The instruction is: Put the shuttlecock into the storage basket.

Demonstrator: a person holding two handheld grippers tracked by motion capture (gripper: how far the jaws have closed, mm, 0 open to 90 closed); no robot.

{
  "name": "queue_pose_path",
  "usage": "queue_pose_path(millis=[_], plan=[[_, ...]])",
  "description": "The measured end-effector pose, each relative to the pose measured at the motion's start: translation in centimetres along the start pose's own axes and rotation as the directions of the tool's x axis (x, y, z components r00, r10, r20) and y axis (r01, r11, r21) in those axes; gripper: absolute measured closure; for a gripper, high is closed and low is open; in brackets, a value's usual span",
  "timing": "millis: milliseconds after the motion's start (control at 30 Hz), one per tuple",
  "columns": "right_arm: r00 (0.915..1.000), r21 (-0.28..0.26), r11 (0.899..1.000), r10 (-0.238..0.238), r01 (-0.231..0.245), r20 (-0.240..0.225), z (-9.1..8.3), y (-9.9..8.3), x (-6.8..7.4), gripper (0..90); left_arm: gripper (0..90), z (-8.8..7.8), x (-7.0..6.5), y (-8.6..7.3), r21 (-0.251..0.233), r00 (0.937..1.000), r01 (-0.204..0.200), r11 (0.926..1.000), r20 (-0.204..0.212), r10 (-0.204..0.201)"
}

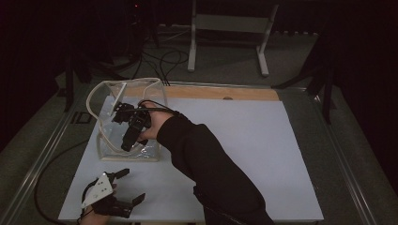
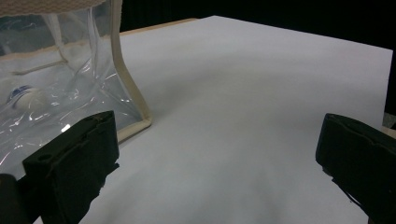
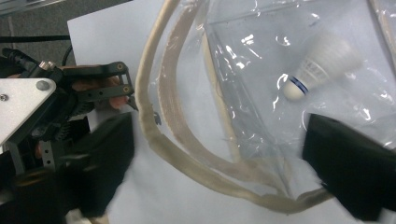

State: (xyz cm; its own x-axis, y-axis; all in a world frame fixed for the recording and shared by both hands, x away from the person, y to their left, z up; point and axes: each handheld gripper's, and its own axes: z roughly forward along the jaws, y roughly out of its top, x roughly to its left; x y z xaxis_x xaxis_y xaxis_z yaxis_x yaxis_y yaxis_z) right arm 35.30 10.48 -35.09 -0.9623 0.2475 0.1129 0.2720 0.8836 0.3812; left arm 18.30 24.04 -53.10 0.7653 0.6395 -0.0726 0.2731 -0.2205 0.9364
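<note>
The right gripper [image 1: 123, 129] was held over the clear bag [image 1: 105, 140], jaws spread wide and empty, a shuttlecock [image 3: 322, 65] lying loose inside. The left gripper [image 1: 129, 187] was gaping, empty, over open tabletop [image 1: 263, 140].

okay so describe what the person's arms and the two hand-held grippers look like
The right arm wears a black long sleeve. Both hand-held grippers are black, each with two blocky black jaws. The left hand-held gripper carries a pale grey three-cornered plate and trails a black cable. The right hand-held gripper also trails a black cable.
</note>
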Motion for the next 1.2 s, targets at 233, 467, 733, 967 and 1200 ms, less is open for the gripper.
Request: queue_pose_path(millis=[233,467,733,967,1200], plan=[[0.9996,-0.001,1.000,-0.023,0.023,0.017,-0.4,0.0,0.1,7.0,0.6,0.0,0.0,0.0,0.000,1.0000,0.000,1.0000,0.001,0.000],[0.9986,-0.015,0.999,-0.043,0.044,0.032,-0.9,-0.1,0.3,6.9,0.6,0.0,0.0,0.0,0.000,1.0000,-0.001,1.0000,0.000,0.001],[0.9978,-0.034,0.998,-0.046,0.047,0.049,-1.5,-0.3,0.4,6.9,0.6,0.0,0.0,0.0,-0.001,1.0000,0.000,1.0000,0.000,0.000],[0.9981,-0.053,0.998,-0.041,0.043,0.047,-2.2,-0.9,0.2,7.0,0.6,0.1,0.0,0.0,0.000,1.0000,0.001,1.0000,0.001,-0.001],[0.9982,-0.091,0.995,-0.026,0.031,0.055,-2.9,-2.0,-0.3,7.0,0.6,0.1,0.0,0.0,0.003,1.0000,-0.003,1.0000,0.000,0.003]])
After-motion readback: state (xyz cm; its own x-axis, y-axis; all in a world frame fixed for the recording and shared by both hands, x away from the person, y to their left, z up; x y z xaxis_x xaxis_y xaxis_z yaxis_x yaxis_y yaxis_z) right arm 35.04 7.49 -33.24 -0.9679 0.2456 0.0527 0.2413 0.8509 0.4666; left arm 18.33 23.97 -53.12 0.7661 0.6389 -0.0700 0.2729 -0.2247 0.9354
